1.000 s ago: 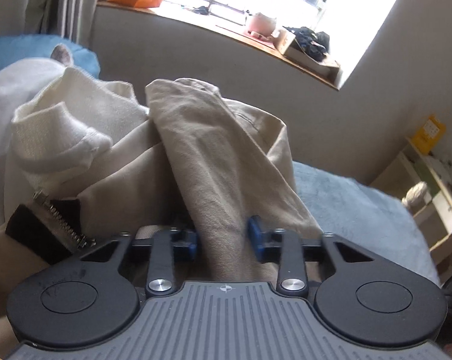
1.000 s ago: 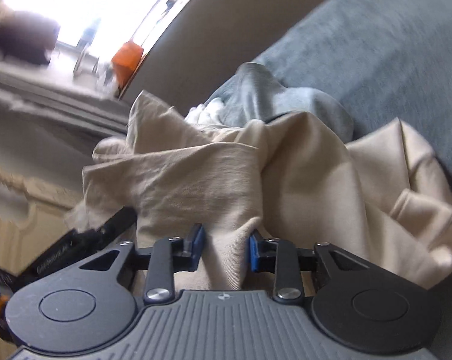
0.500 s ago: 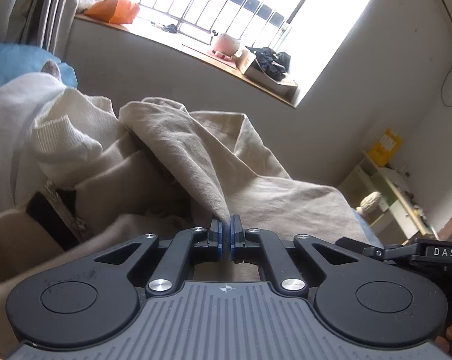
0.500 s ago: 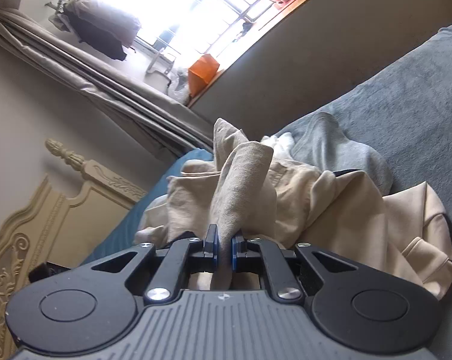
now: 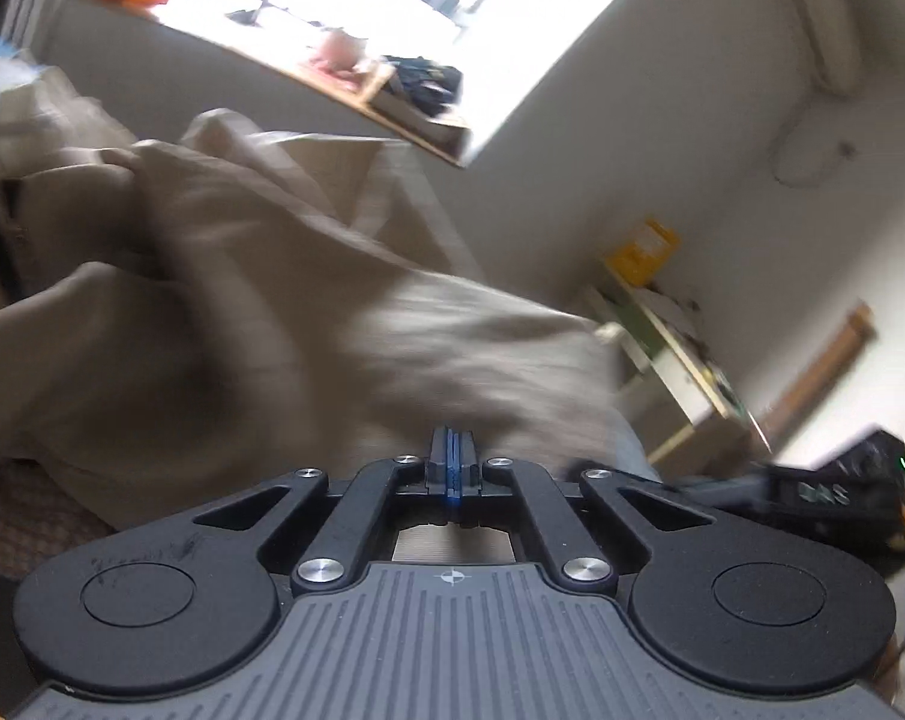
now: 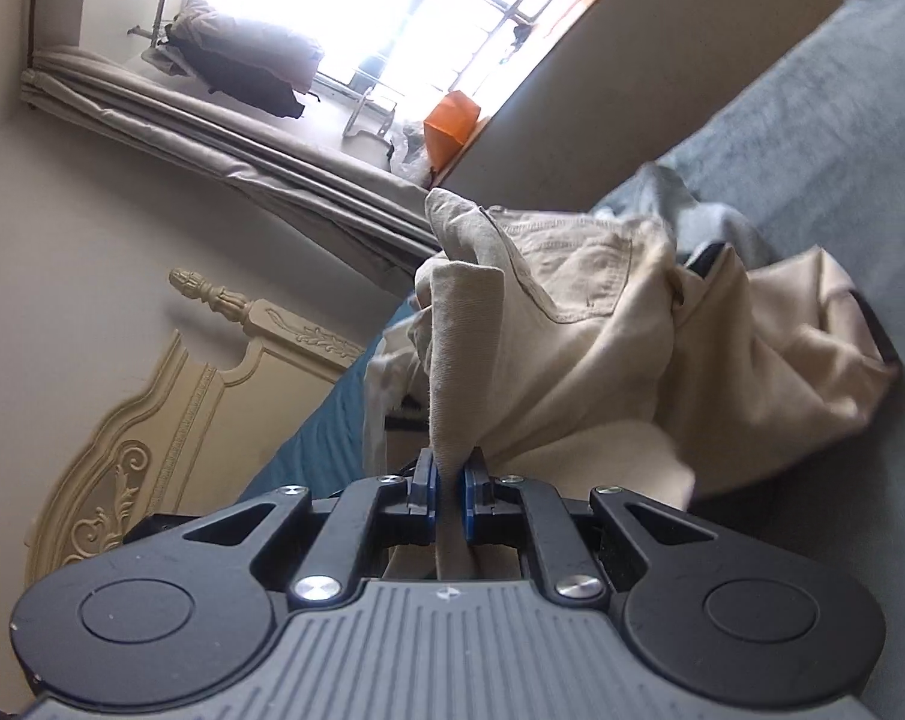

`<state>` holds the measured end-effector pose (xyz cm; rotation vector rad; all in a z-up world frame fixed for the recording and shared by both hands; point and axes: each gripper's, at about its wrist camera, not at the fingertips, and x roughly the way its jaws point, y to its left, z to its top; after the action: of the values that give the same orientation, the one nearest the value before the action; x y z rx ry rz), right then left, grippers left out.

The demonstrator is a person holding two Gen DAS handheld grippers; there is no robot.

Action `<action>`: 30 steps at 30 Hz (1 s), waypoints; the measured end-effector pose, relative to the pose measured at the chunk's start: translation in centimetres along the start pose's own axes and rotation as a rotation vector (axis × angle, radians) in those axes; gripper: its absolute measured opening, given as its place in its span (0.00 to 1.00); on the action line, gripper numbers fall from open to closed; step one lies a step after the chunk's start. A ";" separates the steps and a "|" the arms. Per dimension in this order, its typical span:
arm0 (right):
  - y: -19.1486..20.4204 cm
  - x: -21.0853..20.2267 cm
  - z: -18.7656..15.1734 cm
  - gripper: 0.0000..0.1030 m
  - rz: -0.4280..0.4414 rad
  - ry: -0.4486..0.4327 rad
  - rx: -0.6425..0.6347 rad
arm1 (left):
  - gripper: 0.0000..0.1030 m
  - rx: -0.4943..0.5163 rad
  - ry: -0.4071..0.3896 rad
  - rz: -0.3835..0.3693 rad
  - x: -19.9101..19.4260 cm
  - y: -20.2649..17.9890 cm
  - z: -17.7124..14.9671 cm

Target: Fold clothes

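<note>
My right gripper (image 6: 449,483) has its 2 blue pads closed to a narrow gap on a fold of the beige twill trousers (image 6: 578,360); the cloth passes between the pads and runs up the centre of the right wrist frame to a peak at upper centre. A stitched patch pocket (image 6: 578,276) faces the camera just right of that peak. The trousers sit bunched in the centre and right of the frame, on top of a cream sweatshirt with dark trim (image 6: 812,336) that lies on the grey-blue bed cover (image 6: 824,138) at right. A grey garment (image 6: 686,204) shows behind the pile. A carved cream headboard (image 6: 170,420) fills the lower left; a bright barred window (image 6: 428,6) with an orange bag (image 6: 452,120) on its sill occupies the top.

My left gripper (image 5: 452,462) has its pads pressed together, no gap visible. The left wrist frame is motion-blurred; beige cloth (image 5: 284,324) lies right at the fingertips and fills the left and centre, but I cannot tell whether any of it is pinched. A black device with a green light (image 5: 842,492) sits at lower right, a yellow box (image 5: 641,249) on a shelf at right.
</note>
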<state>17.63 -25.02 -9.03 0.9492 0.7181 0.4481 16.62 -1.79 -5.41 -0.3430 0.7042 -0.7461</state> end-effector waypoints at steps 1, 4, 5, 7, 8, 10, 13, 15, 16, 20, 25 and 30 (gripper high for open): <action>-0.5 -0.8 -0.5 0.09 -0.002 0.001 0.011 | 0.00 0.024 0.007 0.009 0.0 -1.1 -0.8; -2.1 -3.3 -1.8 0.06 -0.008 0.003 0.043 | 0.00 -0.079 0.045 0.007 0.3 -1.5 -2.7; -2.6 -4.1 -2.3 0.06 -0.009 0.004 0.054 | 0.00 -0.095 0.057 0.023 0.3 -1.6 -3.2; -3.6 -5.8 -3.2 0.04 -0.013 0.006 0.075 | 0.00 -0.097 0.076 0.059 0.1 -1.7 -3.9; -4.1 -6.6 -3.6 0.04 -0.015 0.007 0.086 | 0.00 -0.095 0.085 0.076 0.0 -1.8 -4.1; -5.0 -7.8 -4.1 0.04 -0.058 0.020 0.078 | 0.03 -0.068 0.076 0.133 -0.7 -1.7 -4.0; -5.4 -7.6 -3.3 0.06 -0.158 0.075 0.016 | 0.45 -0.032 0.066 0.218 -1.1 -1.0 -2.8; -5.1 -7.3 -2.6 0.07 -0.206 0.091 -0.027 | 0.68 -0.015 0.045 0.276 -1.4 -0.6 -2.3; -4.7 -6.9 -2.1 0.09 -0.227 0.089 -0.055 | 0.72 -0.001 0.035 0.314 -1.2 -0.2 -1.7; -2.0 -3.3 -0.2 0.48 -0.284 0.078 -0.199 | 0.90 0.037 -0.041 0.420 -1.0 1.7 0.8; 2.2 4.7 2.1 0.78 -0.347 0.079 -0.399 | 0.98 0.105 -0.103 0.501 1.0 4.7 3.9; 4.1 12.5 4.2 0.81 -0.431 0.073 -0.436 | 0.65 0.059 0.020 0.500 4.1 8.4 6.3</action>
<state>29.15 -17.41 -8.37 0.3549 0.8243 0.2413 27.32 1.33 -7.15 -0.0959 0.7466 -0.2950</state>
